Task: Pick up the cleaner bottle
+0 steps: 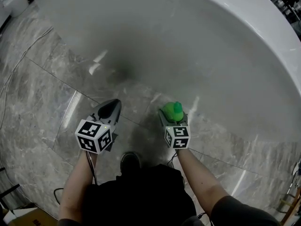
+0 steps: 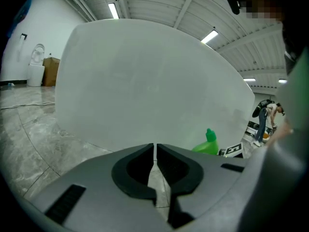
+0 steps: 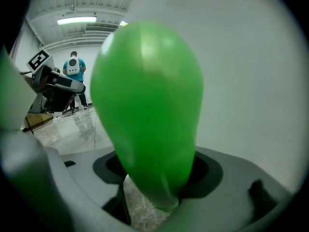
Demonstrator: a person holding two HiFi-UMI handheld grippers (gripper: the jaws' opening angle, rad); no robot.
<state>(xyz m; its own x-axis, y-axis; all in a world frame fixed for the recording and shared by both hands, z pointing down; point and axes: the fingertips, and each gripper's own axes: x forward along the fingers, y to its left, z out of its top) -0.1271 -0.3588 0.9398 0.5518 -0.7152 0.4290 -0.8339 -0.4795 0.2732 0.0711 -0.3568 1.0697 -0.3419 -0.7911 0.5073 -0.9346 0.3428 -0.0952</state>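
The green cleaner bottle is off the floor, clamped in my right gripper, cap pointing up. It fills the right gripper view as a big green body wedged between the jaws. From the left gripper view the same bottle shows low at the right, next to the right gripper's marker cube. My left gripper hangs beside it to the left, jaws closed together with only a thin slit and nothing in them.
A large white bathtub curves right in front of both grippers. Grey marble floor tiles lie below, with a cable trailing at the left. My shoe is between my arms. A person in a teal shirt stands far off.
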